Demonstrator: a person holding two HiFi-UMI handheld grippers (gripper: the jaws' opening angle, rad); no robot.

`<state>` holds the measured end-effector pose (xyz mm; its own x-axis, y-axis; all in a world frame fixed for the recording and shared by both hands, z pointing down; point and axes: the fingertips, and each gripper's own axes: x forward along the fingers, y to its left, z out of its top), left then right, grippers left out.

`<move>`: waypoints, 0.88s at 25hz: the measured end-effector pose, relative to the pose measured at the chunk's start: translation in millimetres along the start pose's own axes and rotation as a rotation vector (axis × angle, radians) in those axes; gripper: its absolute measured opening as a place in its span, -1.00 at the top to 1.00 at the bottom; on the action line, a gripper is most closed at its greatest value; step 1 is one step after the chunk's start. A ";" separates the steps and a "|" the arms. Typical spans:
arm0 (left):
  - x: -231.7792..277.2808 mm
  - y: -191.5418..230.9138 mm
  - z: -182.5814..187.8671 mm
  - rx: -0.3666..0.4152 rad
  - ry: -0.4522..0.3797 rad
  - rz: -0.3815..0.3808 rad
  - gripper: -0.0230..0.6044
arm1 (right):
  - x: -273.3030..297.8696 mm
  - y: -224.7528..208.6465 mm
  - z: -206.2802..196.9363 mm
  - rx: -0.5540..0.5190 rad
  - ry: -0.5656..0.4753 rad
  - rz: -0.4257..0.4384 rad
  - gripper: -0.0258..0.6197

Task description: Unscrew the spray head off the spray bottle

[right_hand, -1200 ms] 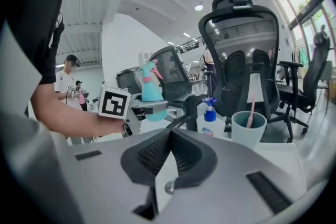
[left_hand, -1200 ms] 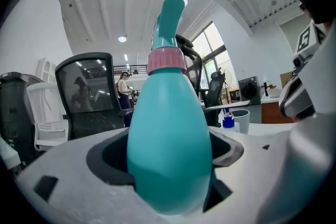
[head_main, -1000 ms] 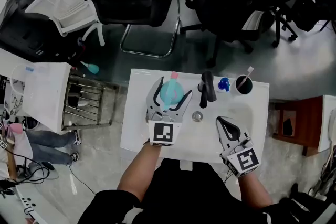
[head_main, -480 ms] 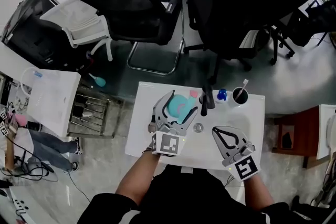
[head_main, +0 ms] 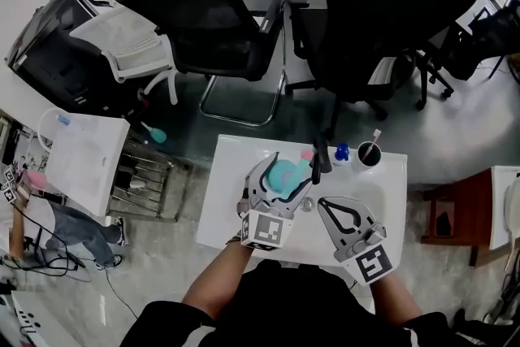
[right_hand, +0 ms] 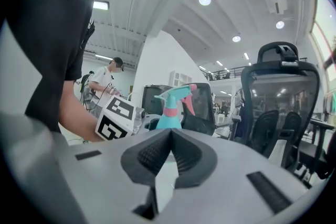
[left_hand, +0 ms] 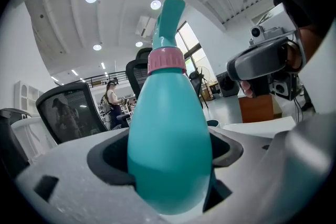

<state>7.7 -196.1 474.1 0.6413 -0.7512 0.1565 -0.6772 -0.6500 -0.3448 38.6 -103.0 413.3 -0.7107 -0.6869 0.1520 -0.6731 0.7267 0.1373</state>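
Nearest to the person, low and right of centre in the head view, the right gripper (head_main: 323, 202) was clenched with nothing inside; its own view showed the two pads pressed together. Compared with a second before, it had come up and toward the middle of the frame, closer to the other tool. Just to its left, the left gripper (head_main: 291, 165) was grasping the spray bottle (left_hand: 168, 139) around the wide teal body, with the jaws far apart. The bottle was held over the white table (head_main: 223, 199), and it had turned: the spray head (left_hand: 169, 13) pointed before to the top of the frame, now more to the right, toward the closed gripper. I judge the head was still screwed on, above the pink collar (left_hand: 166, 60), and that this was preparation for the unscrewing; the right gripper must first release its jaws to take the head. Behind, a dark cup (head_main: 368, 154) stood at the far table edge, and black chairs (head_main: 211, 20) beyond.
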 end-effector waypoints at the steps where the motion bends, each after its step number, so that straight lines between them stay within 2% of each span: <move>1: 0.3 -0.5 1.5 -0.001 -0.001 -0.001 -0.39 | 2.0 0.9 4.1 0.001 -0.008 0.000 0.90; 3: 1.4 -1.4 3.1 -0.003 -0.002 -0.003 -0.39 | 5.8 1.8 10.7 0.022 -0.023 0.003 0.89; 5: 2.5 -2.6 4.3 -0.013 -0.009 -0.009 -0.38 | 9.4 1.0 15.6 0.050 -0.029 0.003 0.75; 11: 2.5 -11.1 13.0 -0.099 -0.044 -0.047 -0.38 | 16.0 -5.6 35.2 0.120 -0.098 0.004 0.66; 16: 3.3 -21.4 13.7 -0.097 -0.042 -0.076 -0.38 | 21.4 -6.2 43.8 0.120 -0.121 0.029 0.62; 22: 1.6 -24.4 16.5 -0.089 -0.034 -0.087 -0.39 | 29.7 -3.2 48.4 0.117 -0.115 0.031 0.46</move>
<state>31.2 -179.5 467.5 0.7098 -0.6881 0.1507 -0.6468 -0.7214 -0.2477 9.7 -126.0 370.0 -0.7460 -0.6647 0.0405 -0.6646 0.7470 0.0181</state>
